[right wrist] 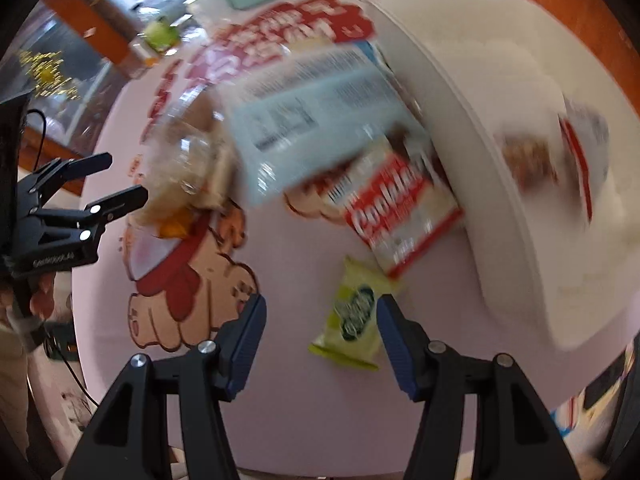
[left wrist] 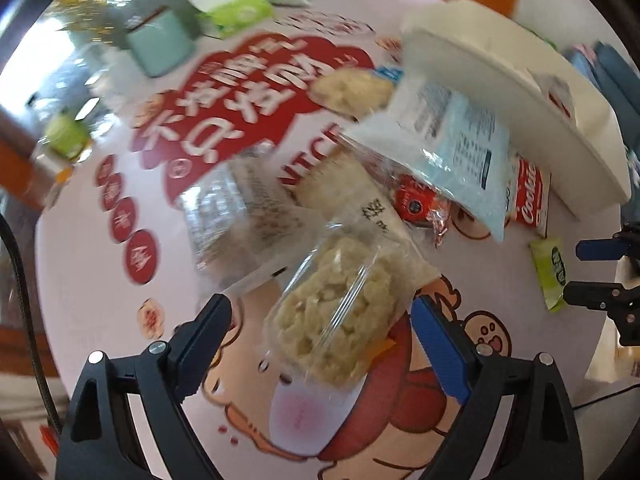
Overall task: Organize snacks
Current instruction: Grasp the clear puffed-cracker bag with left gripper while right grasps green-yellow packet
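Pink printed tablecloth, green snack packet lengthwise between spread right hand-held gripper, left hand-held gripper spread

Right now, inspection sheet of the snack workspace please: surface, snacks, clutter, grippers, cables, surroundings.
Surface: round table with pink cartoon-print cover.
Job's things: clear-wrapped pastry, green packet, red cookie pack, blue-white bag in a pile; white tray beside it.
Clutter: teal box, green tissue pack.
Grippers: left gripper open above the pastry; right gripper open by the green packet.
Cables: black cable at table edge.
Surroundings: orange wood furniture; blurred.
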The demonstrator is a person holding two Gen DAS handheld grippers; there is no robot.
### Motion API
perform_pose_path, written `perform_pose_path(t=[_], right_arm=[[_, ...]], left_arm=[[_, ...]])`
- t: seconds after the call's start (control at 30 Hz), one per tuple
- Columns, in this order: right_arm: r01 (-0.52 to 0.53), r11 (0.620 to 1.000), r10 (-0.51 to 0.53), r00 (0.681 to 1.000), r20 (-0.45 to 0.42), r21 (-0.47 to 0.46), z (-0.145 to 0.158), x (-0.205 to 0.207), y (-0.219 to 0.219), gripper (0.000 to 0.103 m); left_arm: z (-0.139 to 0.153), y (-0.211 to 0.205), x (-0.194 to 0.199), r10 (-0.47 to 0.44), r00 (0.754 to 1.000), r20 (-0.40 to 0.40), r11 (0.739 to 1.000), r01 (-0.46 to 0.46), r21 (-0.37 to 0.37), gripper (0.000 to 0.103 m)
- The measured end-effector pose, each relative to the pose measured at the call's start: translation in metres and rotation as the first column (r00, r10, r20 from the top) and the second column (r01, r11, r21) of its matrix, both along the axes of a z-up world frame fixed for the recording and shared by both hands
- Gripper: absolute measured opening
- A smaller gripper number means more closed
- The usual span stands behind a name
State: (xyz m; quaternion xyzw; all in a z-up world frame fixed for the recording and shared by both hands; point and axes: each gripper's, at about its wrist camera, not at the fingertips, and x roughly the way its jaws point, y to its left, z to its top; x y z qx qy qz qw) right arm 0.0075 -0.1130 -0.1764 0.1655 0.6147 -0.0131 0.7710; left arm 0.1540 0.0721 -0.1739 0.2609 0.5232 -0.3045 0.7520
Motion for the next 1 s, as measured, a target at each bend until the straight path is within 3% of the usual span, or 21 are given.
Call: perform_pose_path(t=[0.3, 0.4, 0.47, 0.53, 0.63, 0.83, 1.0], right_arm=[[0.069, 0.997, -0.071, 0.995, -0.065, -0.033, -0.029, -0.003, 0.004, 0.058], [0.05, 0.995, -0.056, 0.996, -0.07, -0.088, -0.032, -0.004, 0.009, 0.05], [0.014, 0.99, -0.023, 0.998, -0.064, -0.138, -0.033, -0.004, 0.016, 0.041], [0.003, 0.989, -0.011, 0.998, -0.056, -0.147, -0.031, -0.004, 0.016, 0.04], [-0.004, 0.99, -0.002, 0.999, -0.045, -0.142, -0.031, -0.006, 0.016, 0.04], [-0.031, 0.991, 0.027, 0.999, -0.029, -0.13, -0.03, -0.009, 0.017, 0.038], [-0.055, 0.992, 0.055, 0.998, -0.003, -0.118, -0.017, -0.011, 0.015, 0.038]], left_arm=[[-0.03, -0.014, 0.015, -0.04, 0.994, -0.099, 0.999, 0.04, 0.005, 0.091], [-0.035, -0.015, 0.015, -0.037, 0.994, -0.106, 0.999, 0.039, 0.013, 0.09], [-0.04, -0.016, 0.014, -0.036, 0.993, -0.116, 0.999, 0.04, 0.036, 0.078], [-0.042, -0.016, 0.013, -0.024, 0.992, -0.127, 0.999, 0.029, 0.039, 0.073], [-0.04, -0.014, 0.011, -0.002, 0.994, -0.106, 0.999, 0.007, 0.045, 0.063], [-0.033, -0.011, -0.002, 0.039, 0.995, -0.09, 0.998, -0.035, 0.045, 0.061], [-0.008, -0.01, -0.025, 0.062, 0.995, -0.075, 0.998, -0.061, 0.016, 0.061]])
